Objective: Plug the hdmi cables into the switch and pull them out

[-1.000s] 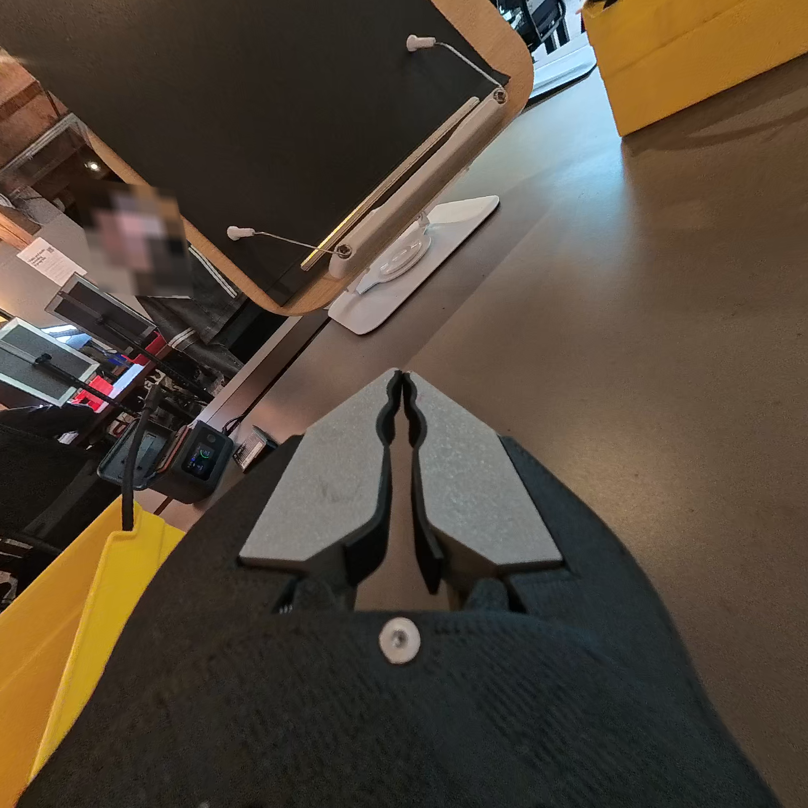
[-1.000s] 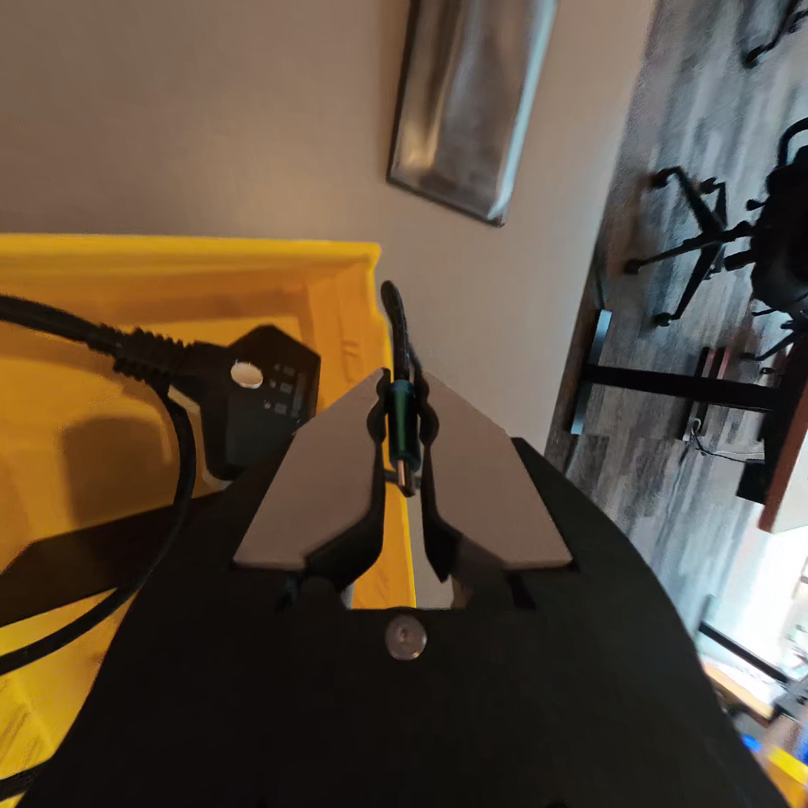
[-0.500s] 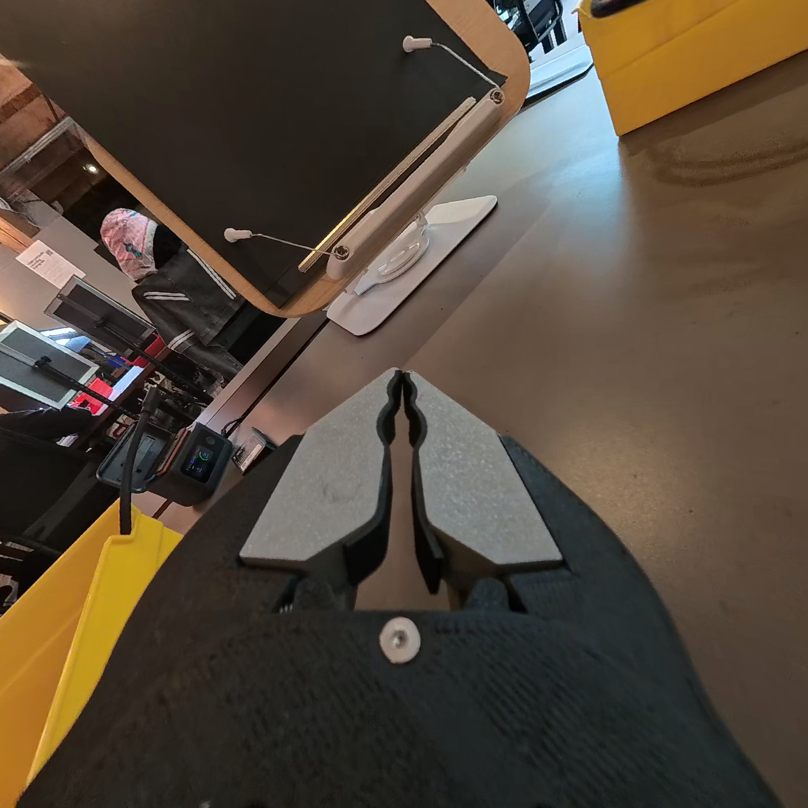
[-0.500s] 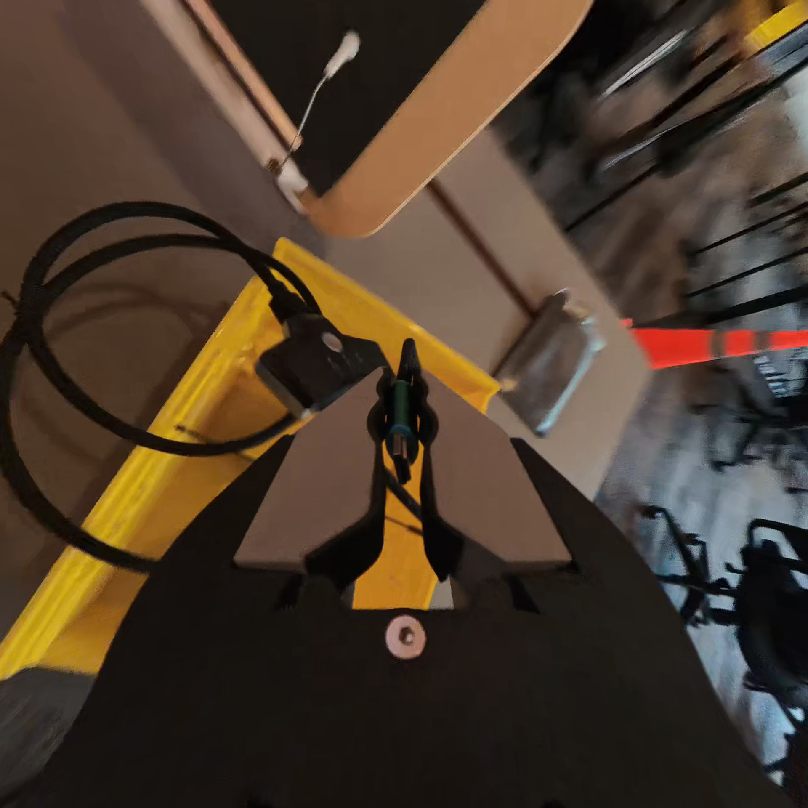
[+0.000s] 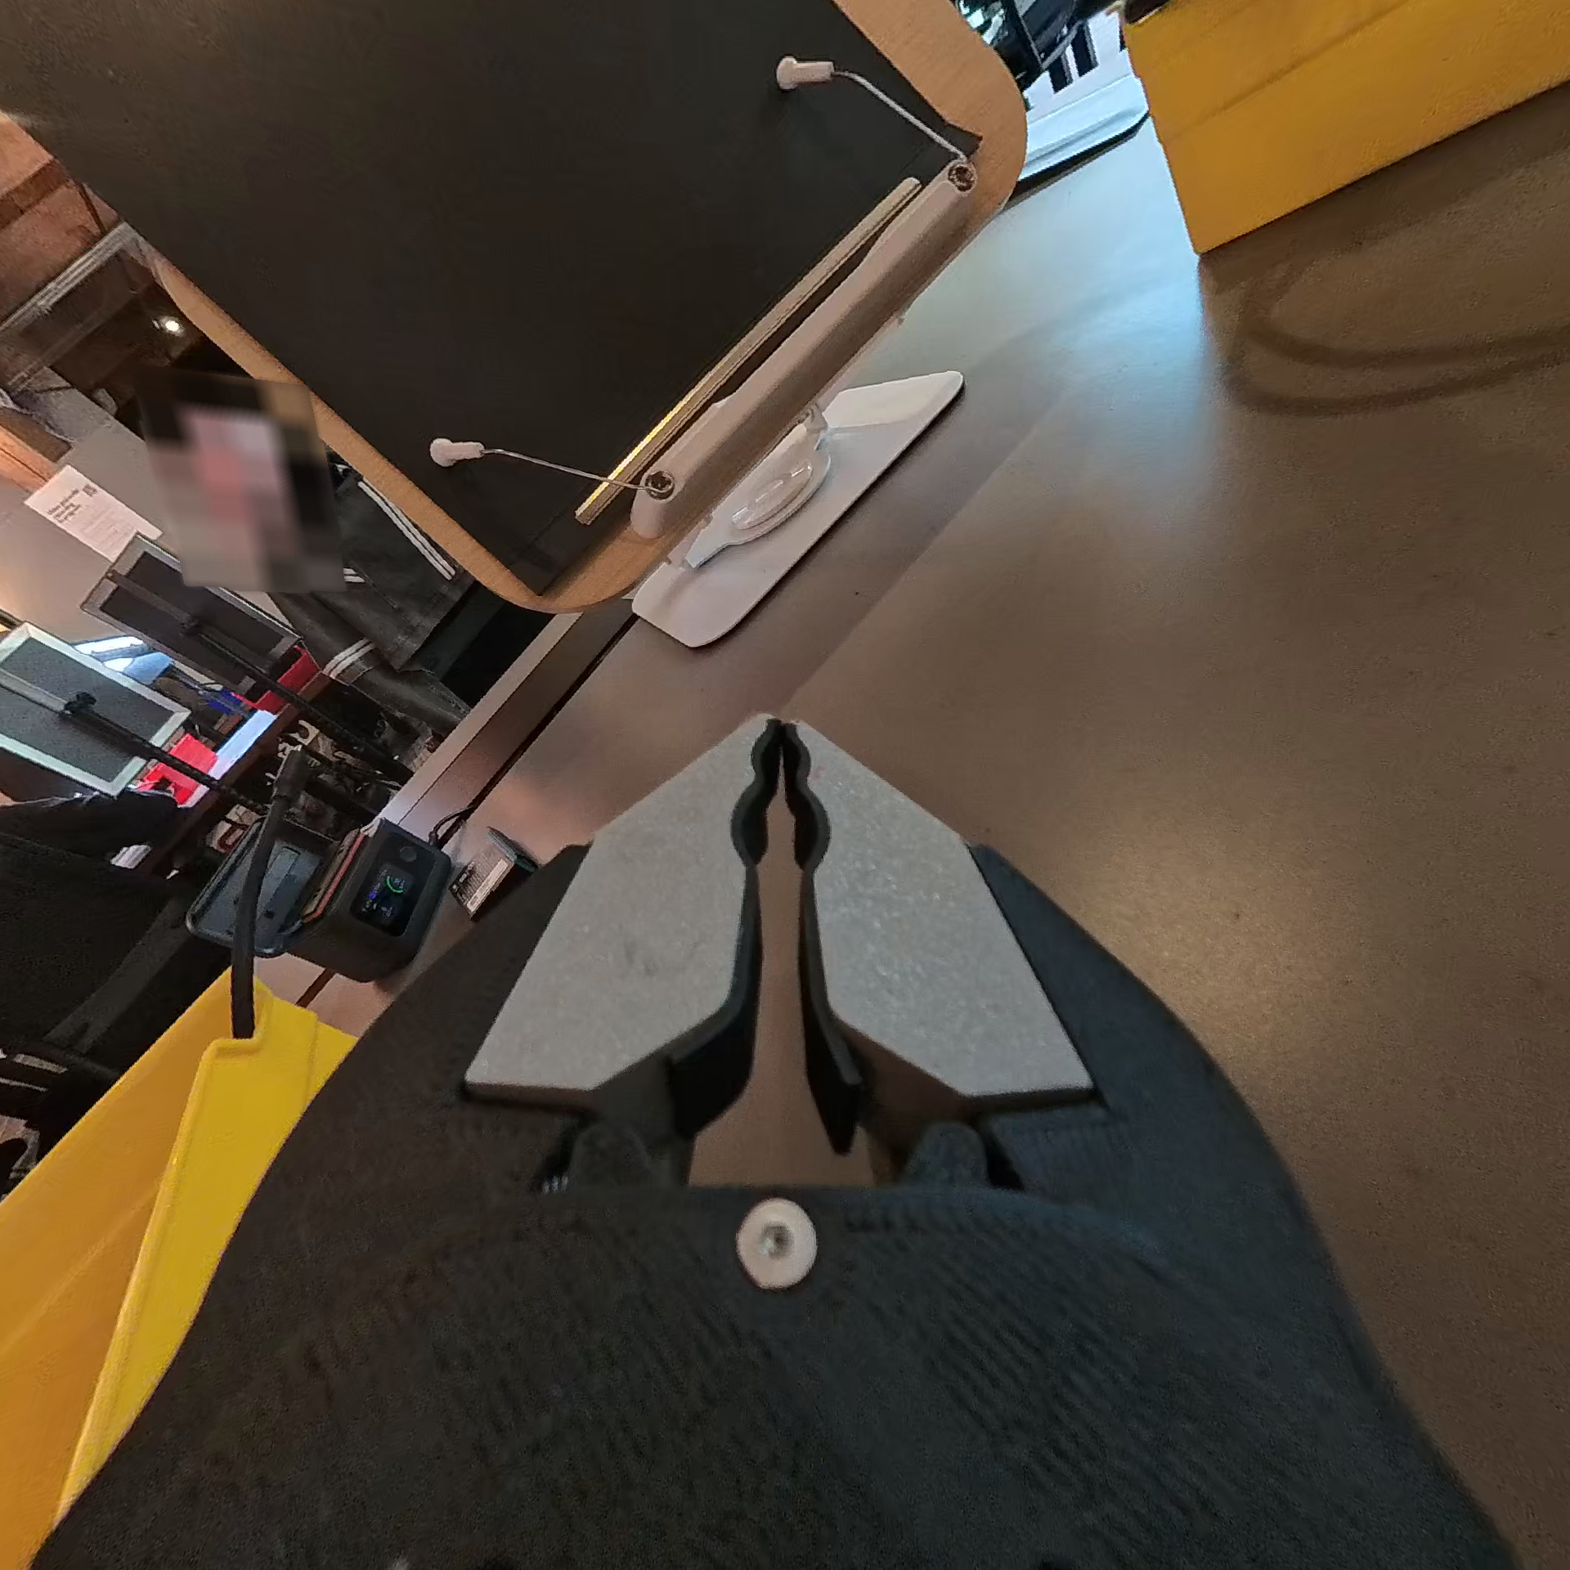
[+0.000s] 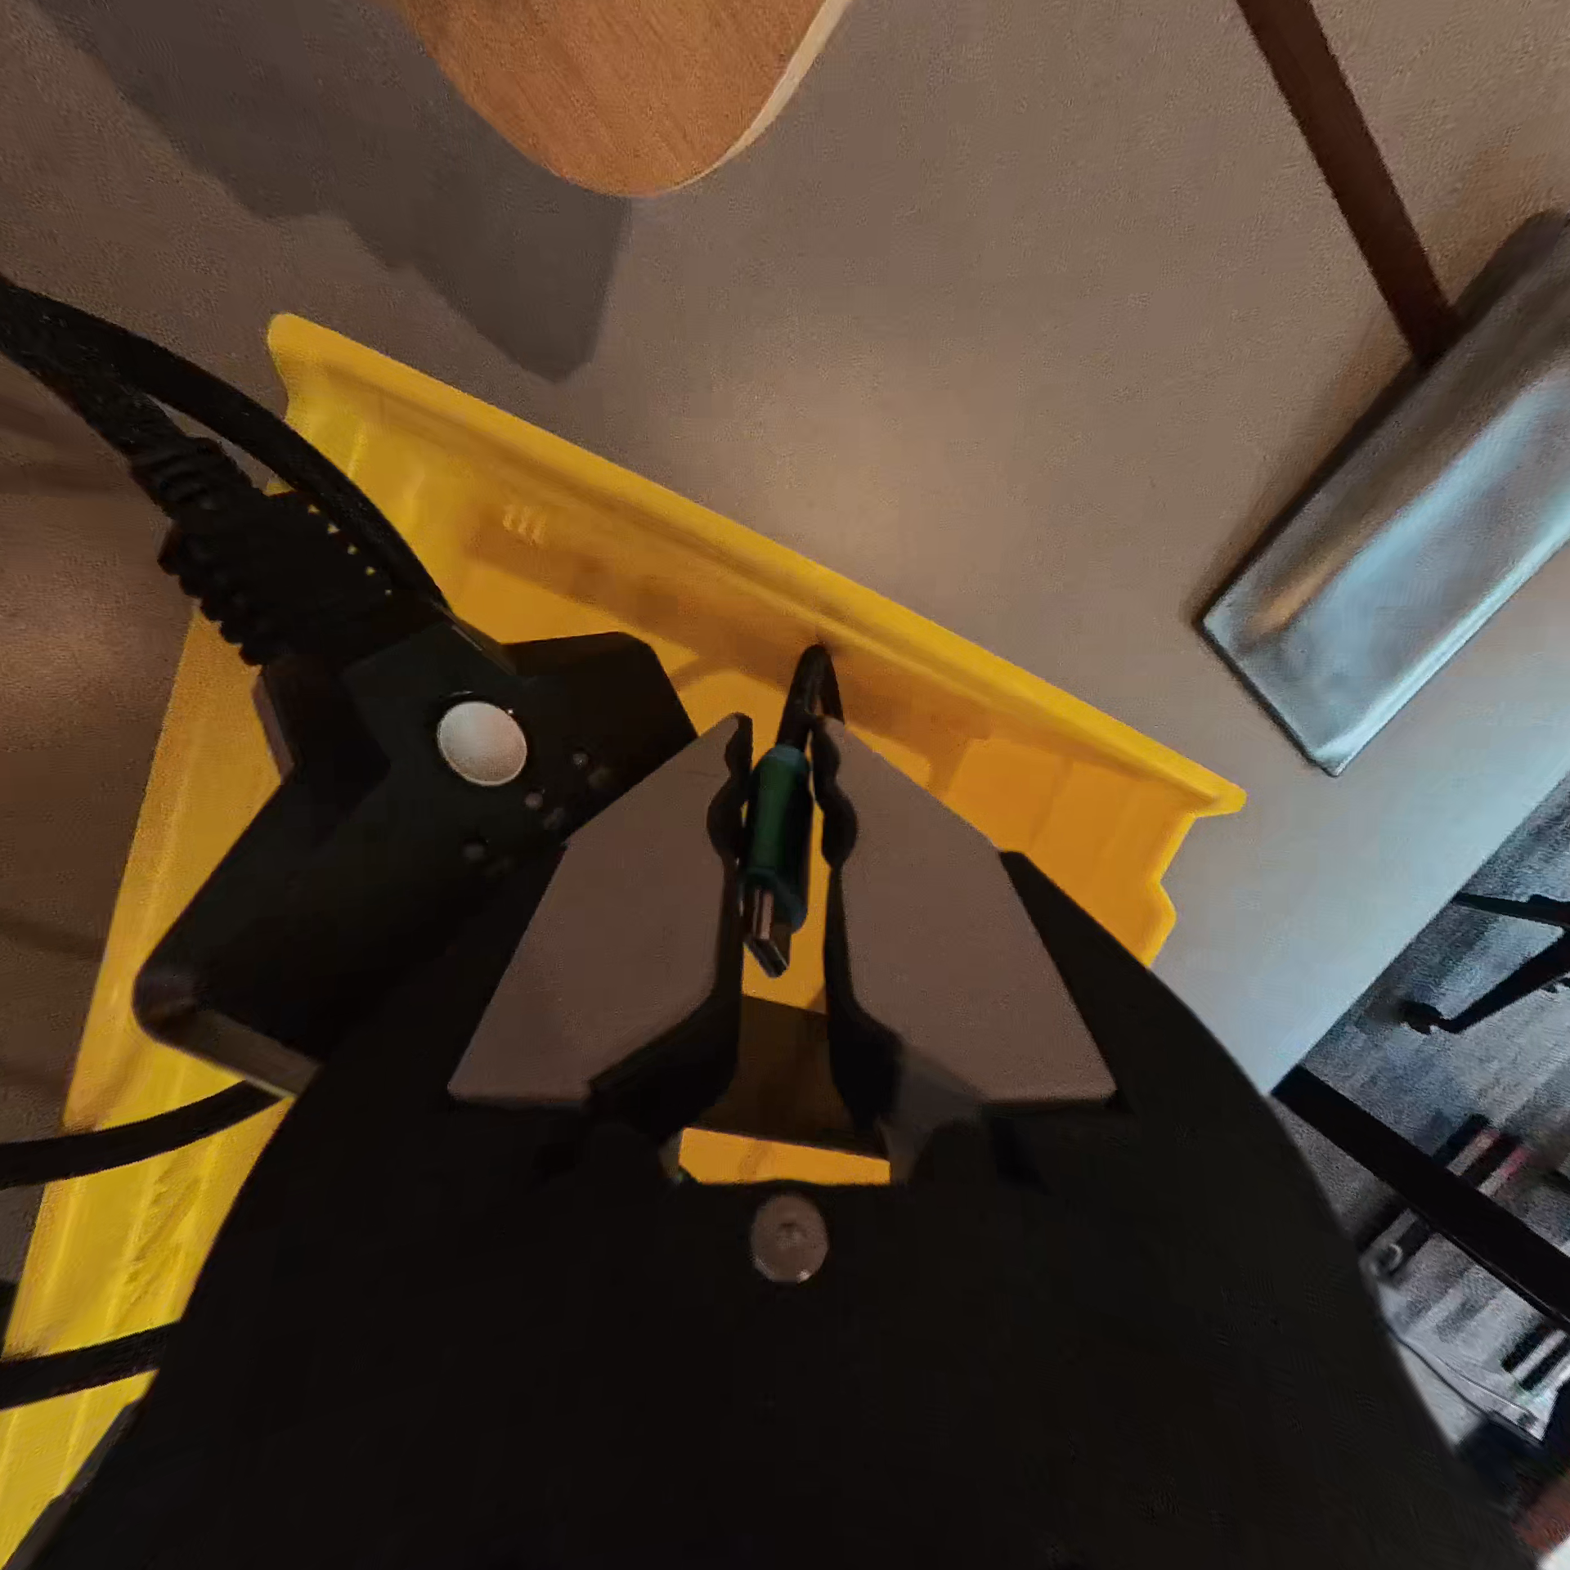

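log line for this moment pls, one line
left gripper: shut, empty, over table | right gripper: shut on green plug, above yellow bin | switch: black, in bin, not yet plugged

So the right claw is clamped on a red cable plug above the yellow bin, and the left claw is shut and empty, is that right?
Not quite: the cable plug in the right claw has a green shell, not red, as the right wrist view shows. The rest stands: it is clamped above the yellow bin, and the left claw is shut and empty.
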### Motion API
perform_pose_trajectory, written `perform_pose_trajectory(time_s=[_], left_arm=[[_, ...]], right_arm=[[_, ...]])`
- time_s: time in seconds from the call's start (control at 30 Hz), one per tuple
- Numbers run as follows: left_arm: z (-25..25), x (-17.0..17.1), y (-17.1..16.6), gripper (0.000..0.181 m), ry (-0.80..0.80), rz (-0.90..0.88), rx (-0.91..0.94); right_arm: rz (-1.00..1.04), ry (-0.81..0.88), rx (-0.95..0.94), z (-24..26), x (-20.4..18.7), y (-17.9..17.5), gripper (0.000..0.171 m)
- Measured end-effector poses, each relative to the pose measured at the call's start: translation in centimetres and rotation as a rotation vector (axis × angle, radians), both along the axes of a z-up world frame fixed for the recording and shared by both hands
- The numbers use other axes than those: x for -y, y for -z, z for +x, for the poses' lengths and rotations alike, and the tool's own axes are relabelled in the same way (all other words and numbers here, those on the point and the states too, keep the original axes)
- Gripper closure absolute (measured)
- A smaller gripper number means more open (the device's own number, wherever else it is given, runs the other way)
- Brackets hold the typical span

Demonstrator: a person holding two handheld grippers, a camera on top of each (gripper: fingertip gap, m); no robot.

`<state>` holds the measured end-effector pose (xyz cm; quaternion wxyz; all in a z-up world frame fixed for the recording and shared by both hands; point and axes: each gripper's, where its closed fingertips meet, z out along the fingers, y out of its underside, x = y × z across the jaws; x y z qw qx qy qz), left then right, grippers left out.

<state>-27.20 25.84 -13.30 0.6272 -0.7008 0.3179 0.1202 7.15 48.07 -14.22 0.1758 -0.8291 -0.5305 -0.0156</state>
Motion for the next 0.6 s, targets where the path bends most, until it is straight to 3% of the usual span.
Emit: perform_pose_trajectory(time_s=[0.1,0.23,0.33,0.43,0.53,0.6], left_arm=[[0.1,0.0,0.1,0.181,0.003,-0.006,0.001],[0.1,0.1,0.0,0.181,0.003,-0.008,0.011],[0.1,0.1,0.0,0.181,0.005,-0.007,0.011],[0.2,0.1,0.0,0.181,0.007,-0.008,0.012],[0.4,0.1,0.1,0.181,0.012,-0.01,0.0],[0.7,0.1,0.2,0.181,0.02,-0.012,-0.011]], right_arm=[[0.095,0.017,-0.006,0.6,-1.0,-2.1,0.145],[0.182,0.062,-0.143,2.4,-0.9,-7.1,0.098],[0.234,0.062,-0.255,4.3,1.0,-10.6,0.106],[0.191,-0.053,-0.37,5.1,6.4,-11.7,0.109],[0.01,-0.251,-0.388,4.8,14.0,-8.5,0.108],[0.043,-0.314,-0.282,5.5,15.4,-5.2,0.118]])
